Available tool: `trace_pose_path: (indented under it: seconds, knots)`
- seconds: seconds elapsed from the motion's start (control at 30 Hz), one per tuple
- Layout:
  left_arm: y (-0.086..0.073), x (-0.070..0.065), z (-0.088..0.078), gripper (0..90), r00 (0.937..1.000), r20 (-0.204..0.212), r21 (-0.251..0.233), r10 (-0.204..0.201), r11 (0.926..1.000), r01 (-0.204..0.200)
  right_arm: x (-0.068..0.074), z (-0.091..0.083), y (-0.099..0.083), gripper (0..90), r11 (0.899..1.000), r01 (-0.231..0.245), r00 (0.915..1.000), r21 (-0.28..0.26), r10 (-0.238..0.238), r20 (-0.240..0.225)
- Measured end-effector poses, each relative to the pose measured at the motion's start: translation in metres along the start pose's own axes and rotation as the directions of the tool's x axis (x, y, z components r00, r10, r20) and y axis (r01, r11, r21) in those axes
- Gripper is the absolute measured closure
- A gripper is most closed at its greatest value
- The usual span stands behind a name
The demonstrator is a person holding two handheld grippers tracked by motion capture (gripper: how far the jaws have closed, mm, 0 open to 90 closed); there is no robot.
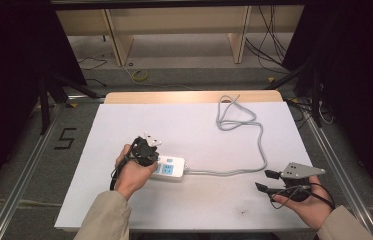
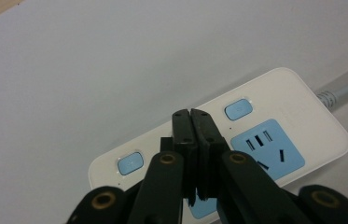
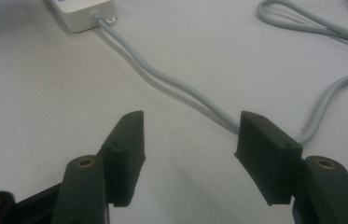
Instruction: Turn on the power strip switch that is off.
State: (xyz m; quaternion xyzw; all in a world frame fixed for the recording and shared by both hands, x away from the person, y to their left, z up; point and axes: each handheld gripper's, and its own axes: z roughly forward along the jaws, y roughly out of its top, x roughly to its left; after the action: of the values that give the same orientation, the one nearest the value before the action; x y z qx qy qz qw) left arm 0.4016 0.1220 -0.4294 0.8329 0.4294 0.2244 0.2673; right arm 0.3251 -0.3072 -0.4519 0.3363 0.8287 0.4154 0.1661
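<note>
Power strip (image 2: 274,140): white, with blue sockets and blue switches; we find it lying flat on the white table sheet (image 1: 194,130) at about 8 o'clock from the table's middle, directly under our left hand.
Left jaws: pressed together with nothing between them; in the left gripper view the closed tips sit over the strip's top face, between its two switches.
Left gripper (image 2: 191,116): pointed down at the strip; we cannot tell whether the tips touch the plastic or hover just above it.
Near switch (image 2: 130,163): at 8 o'clock from the closed tips, apart from them.
Far switch (image 2: 239,109): at 2 o'clock from the tips, just beside them.
Socket (image 2: 267,150): at 4 o'clock from the tips, empty, no plug in it.
Right jaws: spread wide and holding nothing.
Right gripper (image 3: 189,158): low over the table at about 4 o'clock from its middle, well apart from the strip.
Cable (image 3: 171,81): grey, running from the strip's end toward the right gripper, passing behind its far jaw, then curving off to a loose loop near 1 o'clock on the table.
Progress: we judge the work with the closed tips on the switches to be under way; the pictures do not show which switch is set.
Left to do: press or finish pressing a switch, then lift the left gripper away.
</note>
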Motion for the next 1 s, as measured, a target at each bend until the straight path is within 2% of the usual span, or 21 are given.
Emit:
trace_pose_path:
  seconds: [0.17, 0.67, 1.0]
  knots:
    - [-0.0003, -0.0006, -0.0007, 87.7, 1.0, 0.003, -0.003, -0.001, 1.0, 0.001, 0.0, -0.0003, 0.0001, 42.1, 1.0, 0.001, 1.0, 0.0, -0.001, 0.001]
    - [-0.0049, 0.0029, -0.004, 70.7, 0.9983, 0.01, -0.032, -0.057, 0.9978, 0.058, 0.0001, -0.0004, 0.0002, 42.0, 1.0, 0.002, 1.0, -0.001, -0.002, 0.0]
    - [-0.0073, 0.0055, -0.008, 60.4, 0.9969, 0.018, -0.058, -0.077, 0.9953, 0.078, 0.0002, -0.0003, 0.0001, 41.9, 1.0, 0.002, 1.0, -0.001, -0.002, 0.0]
